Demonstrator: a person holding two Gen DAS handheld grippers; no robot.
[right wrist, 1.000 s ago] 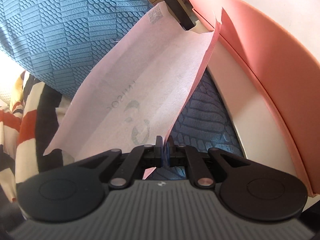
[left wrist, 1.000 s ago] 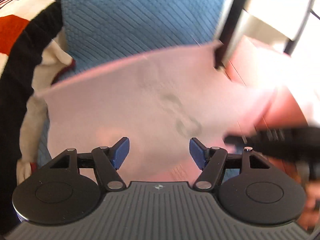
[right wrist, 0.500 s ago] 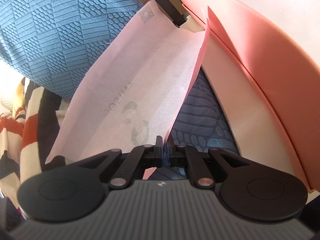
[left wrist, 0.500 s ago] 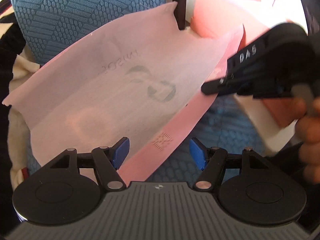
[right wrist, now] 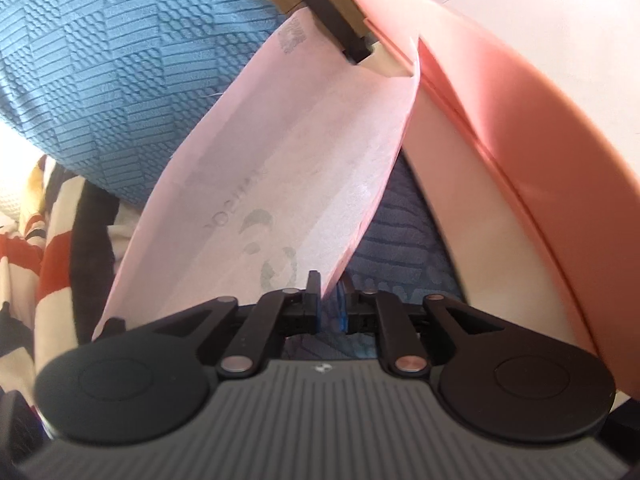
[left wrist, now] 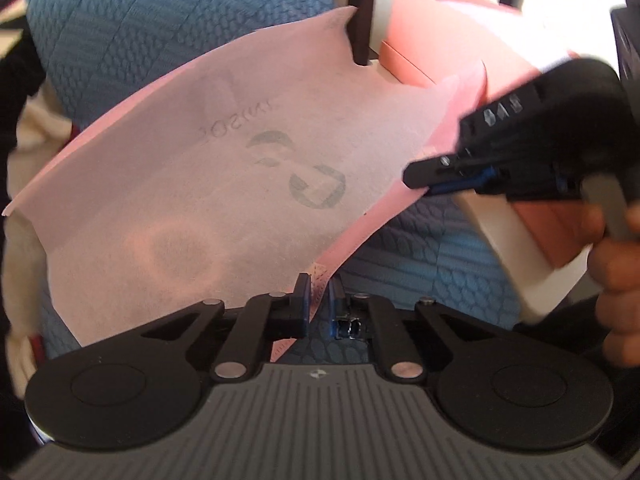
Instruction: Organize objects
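Note:
A thin pink fabric bag (left wrist: 240,184) with a grey logo hangs spread out in front of a blue cushion. My left gripper (left wrist: 319,300) is shut on the bag's lower edge, and a pink strip shows between its blue pads. In the left wrist view, my right gripper (left wrist: 424,182) sits at the bag's right edge, held by a person's hand (left wrist: 616,280). Seen from the right wrist, the right gripper (right wrist: 329,304) has its jaws opening. A gap shows between the pads, and the bag (right wrist: 280,168) only rests against the left finger.
The blue textured cushion (right wrist: 100,60) fills the background. A pink and white box-like object (right wrist: 500,140) stands close on the right, with a dark post (left wrist: 362,8) beside it. A red, black and white patterned cloth (right wrist: 40,260) lies at the left.
My left gripper came down to the bag's lower edge and its jaws closed on it. My right gripper, shut on the bag before, has parted its jaws a little.

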